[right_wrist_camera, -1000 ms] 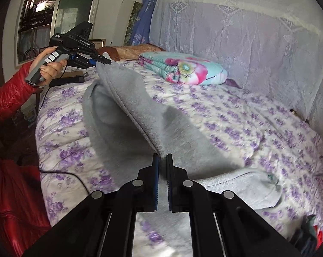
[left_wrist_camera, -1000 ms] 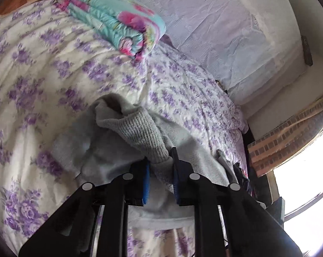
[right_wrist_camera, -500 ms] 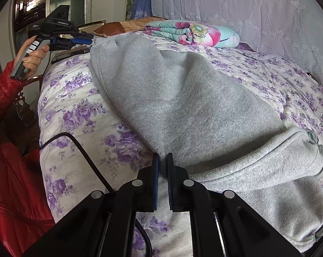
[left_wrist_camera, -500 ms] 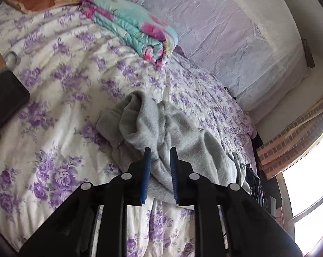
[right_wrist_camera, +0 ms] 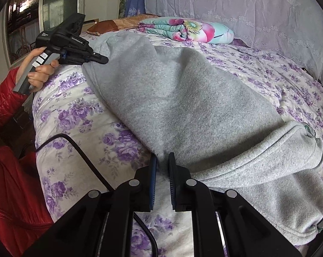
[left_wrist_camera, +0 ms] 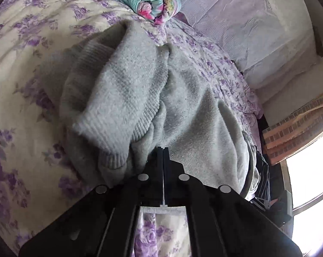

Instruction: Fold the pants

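Grey fleece pants (right_wrist_camera: 183,107) lie lengthwise on the flowered bed cover (right_wrist_camera: 75,111), waistband end at the near right. In the left wrist view the pants (left_wrist_camera: 183,98) are bunched, with a ribbed cuff folded on top. My left gripper (left_wrist_camera: 162,150) is shut just above the fabric, nothing showing between its fingers. The right wrist view shows the left gripper (right_wrist_camera: 104,60) in a person's hand (right_wrist_camera: 39,68), its tip at the pants' far end. My right gripper (right_wrist_camera: 161,160) sits at the near edge of the pants. Its jaws are opening, with the fabric edge between the pads.
A folded turquoise and pink quilt (right_wrist_camera: 189,30) lies at the head of the bed below a lace cover (right_wrist_camera: 247,10). A black cable (right_wrist_camera: 80,147) runs across the bed's near left. A red sleeve (right_wrist_camera: 5,98) is at the left. A bright window (left_wrist_camera: 307,182) stands beyond the bed's end.
The pants went from held up to lying on the bed. My left gripper let go of the cuff, sank toward the fabric and shut. My right gripper's jaws have widened.
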